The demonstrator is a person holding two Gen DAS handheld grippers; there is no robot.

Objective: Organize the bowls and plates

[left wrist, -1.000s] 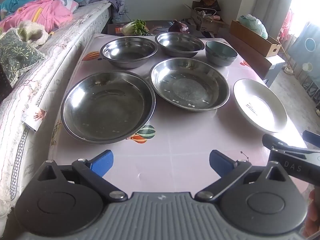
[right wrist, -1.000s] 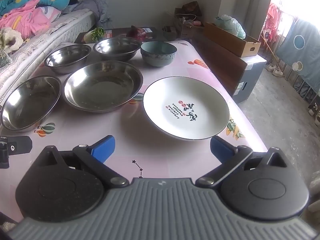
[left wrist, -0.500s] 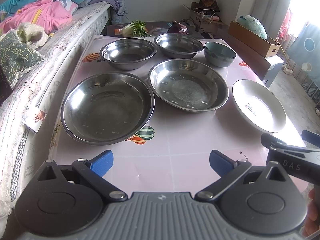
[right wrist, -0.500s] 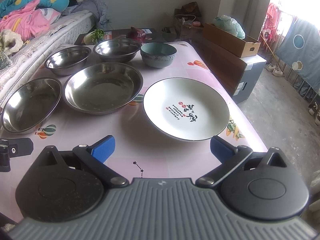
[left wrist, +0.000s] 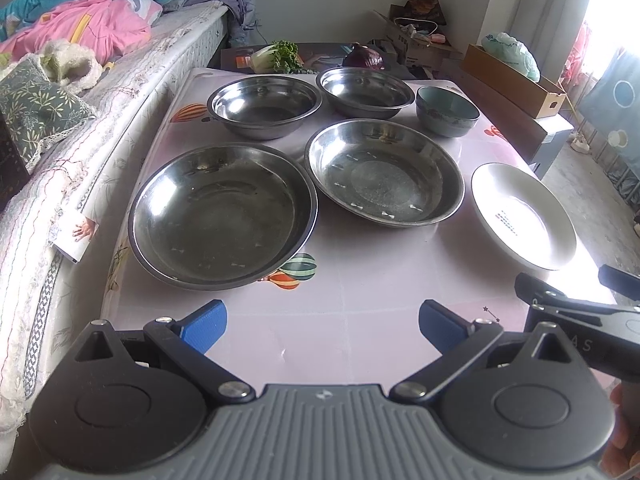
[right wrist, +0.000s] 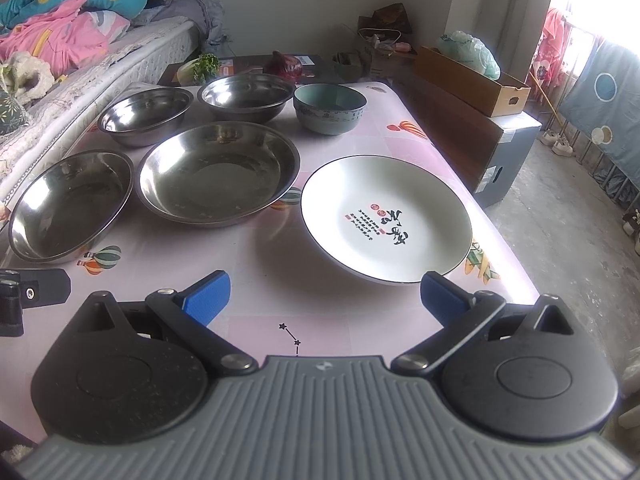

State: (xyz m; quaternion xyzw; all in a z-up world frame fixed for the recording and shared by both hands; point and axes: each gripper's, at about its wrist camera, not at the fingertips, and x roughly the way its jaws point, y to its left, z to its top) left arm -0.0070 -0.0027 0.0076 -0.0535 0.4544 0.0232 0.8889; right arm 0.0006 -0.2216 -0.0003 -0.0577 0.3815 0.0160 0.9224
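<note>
On the pink table (left wrist: pixel 352 312) lie two wide steel plates, one near left (left wrist: pixel 222 216) and one in the middle (left wrist: pixel 384 172), and behind them two steel bowls (left wrist: pixel 264 106) (left wrist: pixel 366 92) and a teal bowl (left wrist: pixel 446 111). A white plate with red and black writing (right wrist: pixel 386 218) lies at the right. My left gripper (left wrist: pixel 322 320) is open and empty, above the near table edge before the left steel plate. My right gripper (right wrist: pixel 325 294) is open and empty, just short of the white plate's near rim.
A bed with quilts (left wrist: pixel 80 40) runs along the table's left side. A low stand behind the table holds greens (left wrist: pixel 276 56) and a red cabbage (left wrist: pixel 364 58). A wooden bench with a cardboard box (right wrist: pixel 472 76) flanks the right side. The floor (right wrist: pixel 568 240) drops off to the right.
Both grippers have moved slightly forward toward the dishes. Their jaws stay open. No dish has moved.
</note>
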